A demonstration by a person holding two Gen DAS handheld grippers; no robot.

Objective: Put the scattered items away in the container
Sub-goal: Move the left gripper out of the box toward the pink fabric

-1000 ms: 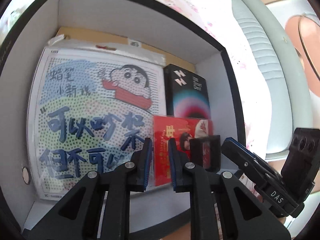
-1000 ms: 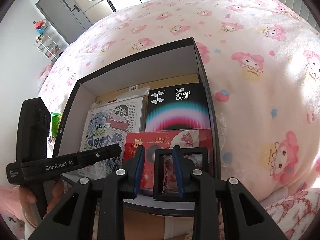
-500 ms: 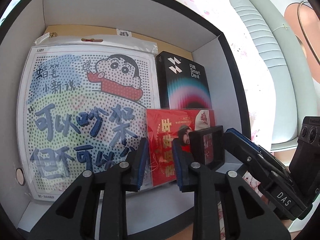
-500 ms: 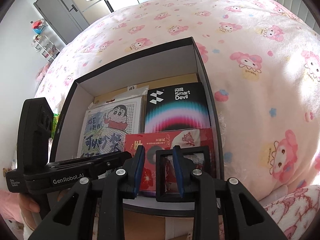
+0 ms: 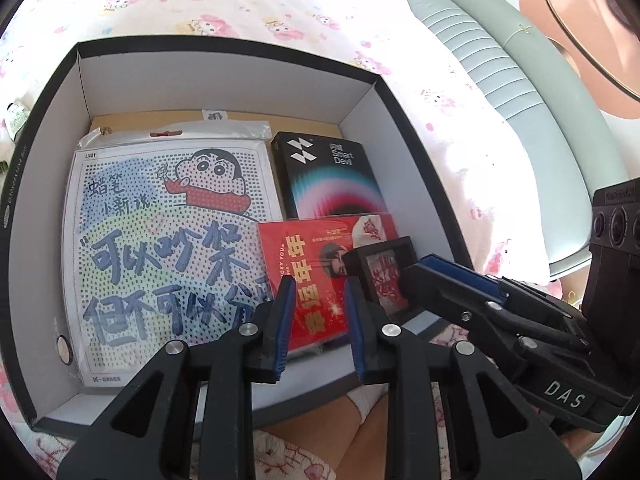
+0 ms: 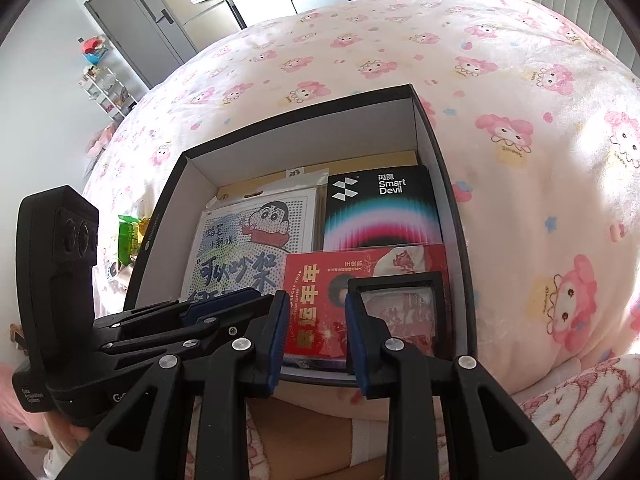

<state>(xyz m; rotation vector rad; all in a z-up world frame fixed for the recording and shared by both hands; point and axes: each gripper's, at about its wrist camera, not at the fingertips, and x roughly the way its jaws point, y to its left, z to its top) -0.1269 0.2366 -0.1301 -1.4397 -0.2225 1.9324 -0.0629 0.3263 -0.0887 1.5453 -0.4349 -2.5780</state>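
Observation:
A black box with white inside walls (image 5: 224, 76) (image 6: 424, 128) lies on the bed. In it lie a cartoon bead sheet (image 5: 168, 240) (image 6: 244, 252), a black Smart Devil box (image 5: 332, 176) (image 6: 380, 208), a red card pack (image 5: 312, 272) (image 6: 360, 276) and a small black frame (image 5: 384, 272) (image 6: 404, 312) on top of the red pack. My left gripper (image 5: 318, 328) is open and empty over the box's near edge. My right gripper (image 6: 316, 332) is open and empty just before the frame; it also shows in the left wrist view (image 5: 452, 280).
The box rests on a pink cartoon-print bedspread (image 6: 520, 120). A green packet (image 6: 130, 236) lies on the bed left of the box. A pale padded headboard (image 5: 520, 120) runs along the right. The person's legs (image 6: 320, 432) are below the box's near edge.
Both grippers have drawn back and up from the box, so more of the box and bedspread shows. The black frame stays on the red pack.

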